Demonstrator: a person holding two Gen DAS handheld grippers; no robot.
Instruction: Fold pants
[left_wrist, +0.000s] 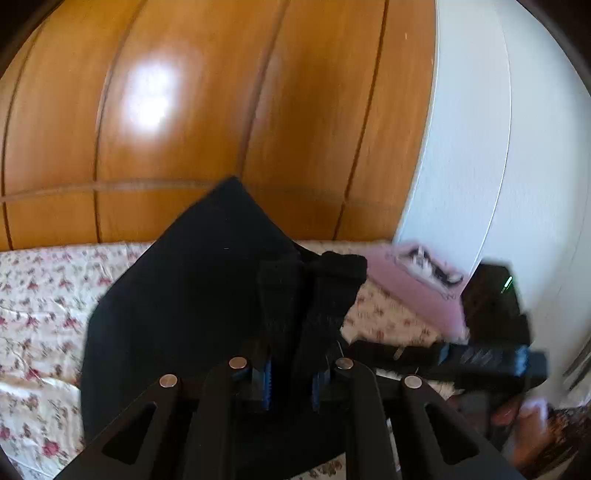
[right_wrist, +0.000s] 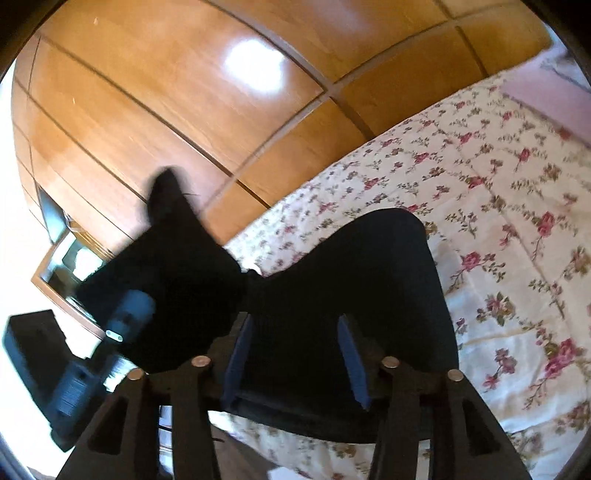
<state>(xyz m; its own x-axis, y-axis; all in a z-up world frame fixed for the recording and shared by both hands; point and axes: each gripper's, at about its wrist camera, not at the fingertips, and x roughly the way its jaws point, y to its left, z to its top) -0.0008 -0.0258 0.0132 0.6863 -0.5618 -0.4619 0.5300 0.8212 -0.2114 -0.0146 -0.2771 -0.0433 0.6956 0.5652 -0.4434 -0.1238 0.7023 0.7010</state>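
The black pants (left_wrist: 192, 295) hang lifted above a floral bedspread (left_wrist: 37, 295). My left gripper (left_wrist: 290, 373) is shut on a bunched part of the pants, which rises in front of its blue-lined fingers. In the right wrist view the pants (right_wrist: 351, 266) drape over and behind my right gripper (right_wrist: 295, 354), whose jaws stand wide apart with black cloth between and behind them. One end of the pants (right_wrist: 173, 229) sticks up to the left. The right gripper also shows in the left wrist view (left_wrist: 480, 354) at the right.
Glossy wooden wardrobe doors (left_wrist: 184, 110) stand behind the bed. A pink pillow (left_wrist: 417, 284) lies at the bed's right end beside a white wall (left_wrist: 472, 147). The bedspread also shows in the right wrist view (right_wrist: 498, 221). A mirror (right_wrist: 70, 266) shows at the left.
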